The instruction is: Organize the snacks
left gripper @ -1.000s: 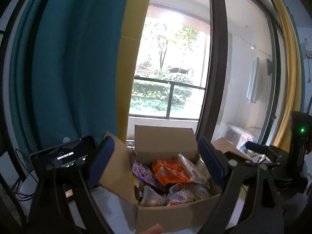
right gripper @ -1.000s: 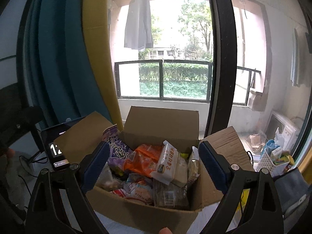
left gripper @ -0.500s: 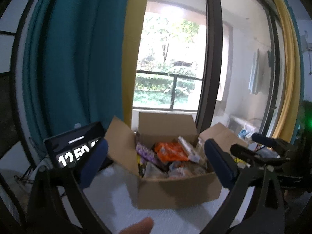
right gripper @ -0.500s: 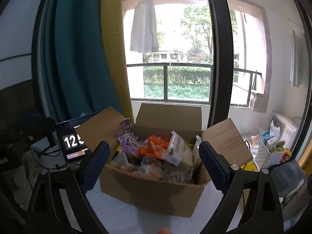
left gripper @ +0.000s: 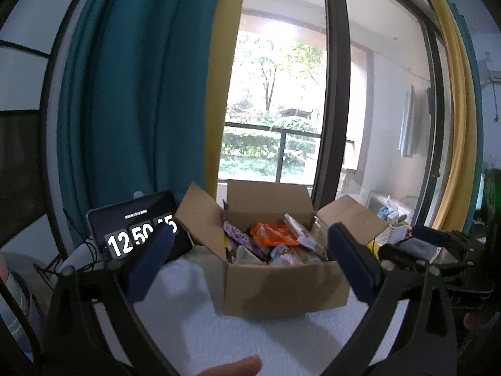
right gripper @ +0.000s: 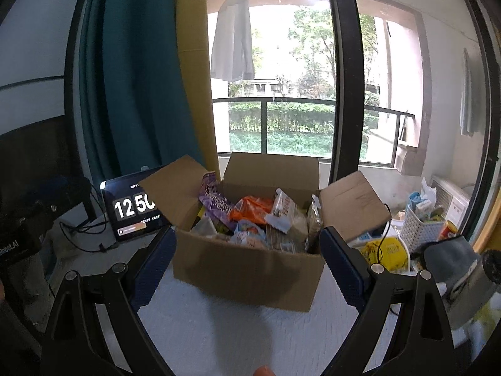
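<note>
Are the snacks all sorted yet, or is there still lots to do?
Hardly anything looks done yet. The cardboard box on the white table is still heaped with snacks, like the orange bag and the purple bag. Nothing is in hand: the left hand-held gripper and the right hand-held gripper are both open and empty, short of the box. Every snack still needs sorting.

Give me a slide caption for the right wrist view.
Open right gripper faces a cardboard box full of snack packets.

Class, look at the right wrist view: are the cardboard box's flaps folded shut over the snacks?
No: the cardboard box stands with flaps spread open, snack packets showing inside.
</note>
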`<state>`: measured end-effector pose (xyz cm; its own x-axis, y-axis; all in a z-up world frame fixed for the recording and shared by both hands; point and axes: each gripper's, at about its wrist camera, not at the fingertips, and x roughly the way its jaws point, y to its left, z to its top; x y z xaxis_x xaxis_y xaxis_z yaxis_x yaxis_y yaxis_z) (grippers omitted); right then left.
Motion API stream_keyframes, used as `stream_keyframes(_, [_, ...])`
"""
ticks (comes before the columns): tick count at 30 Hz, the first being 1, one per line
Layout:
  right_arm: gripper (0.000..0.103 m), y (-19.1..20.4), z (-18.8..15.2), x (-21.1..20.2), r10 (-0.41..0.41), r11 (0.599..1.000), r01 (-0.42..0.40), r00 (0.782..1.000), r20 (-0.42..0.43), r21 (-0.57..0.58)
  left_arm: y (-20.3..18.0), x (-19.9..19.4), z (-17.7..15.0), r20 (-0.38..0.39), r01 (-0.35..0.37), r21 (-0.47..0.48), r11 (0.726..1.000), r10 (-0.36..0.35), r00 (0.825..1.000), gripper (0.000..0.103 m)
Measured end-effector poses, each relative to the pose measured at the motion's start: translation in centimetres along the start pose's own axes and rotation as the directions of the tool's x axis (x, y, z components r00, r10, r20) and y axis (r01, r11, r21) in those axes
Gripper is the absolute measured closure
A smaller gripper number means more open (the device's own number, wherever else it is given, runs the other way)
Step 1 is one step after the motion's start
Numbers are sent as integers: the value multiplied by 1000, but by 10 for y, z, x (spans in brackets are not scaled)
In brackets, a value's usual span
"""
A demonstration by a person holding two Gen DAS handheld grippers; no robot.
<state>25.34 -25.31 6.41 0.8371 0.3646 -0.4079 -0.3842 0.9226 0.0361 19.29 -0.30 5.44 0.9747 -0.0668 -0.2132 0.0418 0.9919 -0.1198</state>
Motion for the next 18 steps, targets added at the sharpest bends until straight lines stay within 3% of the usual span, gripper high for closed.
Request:
stream_keyframes(9, [9,6,-29,-30,-24,1000,24,999,23,1,-3,-23,-23,-12,11,16,1000,-11,1000,3])
stream_keyframes(18, [9,10,-52,-57,-64,998,64,997,35,-10,-3,-59,-37,27,18,16,1000,-18,999,3])
